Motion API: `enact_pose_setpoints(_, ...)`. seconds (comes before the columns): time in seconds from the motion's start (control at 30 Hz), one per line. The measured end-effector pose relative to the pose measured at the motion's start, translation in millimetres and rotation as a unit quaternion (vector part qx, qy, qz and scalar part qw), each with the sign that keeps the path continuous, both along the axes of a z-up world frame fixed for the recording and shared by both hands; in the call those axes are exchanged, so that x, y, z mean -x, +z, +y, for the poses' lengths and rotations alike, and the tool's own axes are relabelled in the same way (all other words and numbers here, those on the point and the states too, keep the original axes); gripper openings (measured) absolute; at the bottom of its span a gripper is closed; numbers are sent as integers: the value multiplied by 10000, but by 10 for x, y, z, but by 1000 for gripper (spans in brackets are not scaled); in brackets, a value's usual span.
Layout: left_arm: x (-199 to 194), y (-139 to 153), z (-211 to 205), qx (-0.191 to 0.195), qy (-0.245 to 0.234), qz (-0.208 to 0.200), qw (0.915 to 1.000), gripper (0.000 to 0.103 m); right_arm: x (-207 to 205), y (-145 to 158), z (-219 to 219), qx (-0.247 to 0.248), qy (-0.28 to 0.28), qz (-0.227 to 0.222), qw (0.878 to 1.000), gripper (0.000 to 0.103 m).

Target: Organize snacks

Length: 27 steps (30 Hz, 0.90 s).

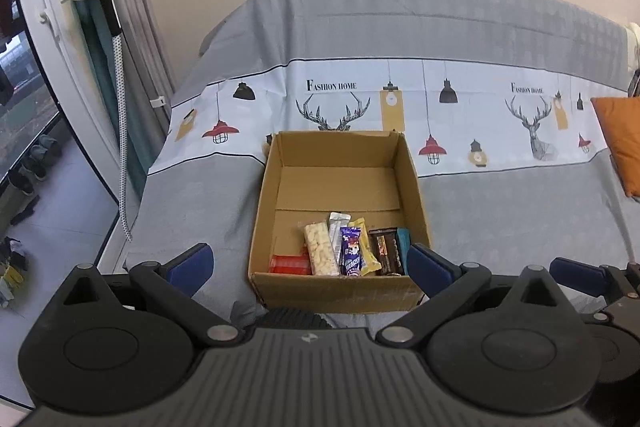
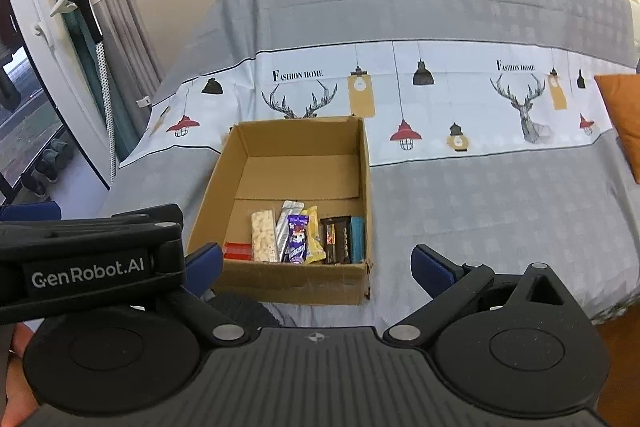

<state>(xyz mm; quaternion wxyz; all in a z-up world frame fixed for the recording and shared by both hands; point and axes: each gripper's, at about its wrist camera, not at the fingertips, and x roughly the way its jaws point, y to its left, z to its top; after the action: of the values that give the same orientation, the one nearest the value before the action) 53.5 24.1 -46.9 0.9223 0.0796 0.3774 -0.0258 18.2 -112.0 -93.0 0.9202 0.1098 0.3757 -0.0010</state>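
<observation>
Snacks (image 1: 348, 251) lie in a row along the near wall of an open cardboard box (image 1: 412, 183), which stands on a bed cover (image 1: 500, 211) of grey cloth with a white band. On this band the words "FASHION HOME" are printed twice, beside drawn deer heads and hanging lamps. In the row, from left to right, are a red packet (image 1: 290, 264), a clear bar with pale pieces (image 1: 320, 254), a silver packet (image 1: 335, 233), a purple packet (image 1: 351, 255), a yellow packet (image 1: 367, 249), dark brown bars (image 1: 384, 251) and a teal packet (image 1: 403, 243); their print is too small to read. The left gripper (image 1: 310, 269) hangs near the box front, blue pads wide apart, holding nothing. The right gripper (image 2: 318, 267) is also wide open and empty, just right of the left one, whose side reads "GenRobot.AI". An orange cushion (image 1: 620, 143) lies at the far right.
</observation>
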Motion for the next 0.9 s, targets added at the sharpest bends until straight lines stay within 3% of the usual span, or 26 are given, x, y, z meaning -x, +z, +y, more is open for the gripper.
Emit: enact_pose_setpoints(0.9,96,25,-5,38,-82,-23,10000,103,113,37,-31,-135,-54,52,9999,100)
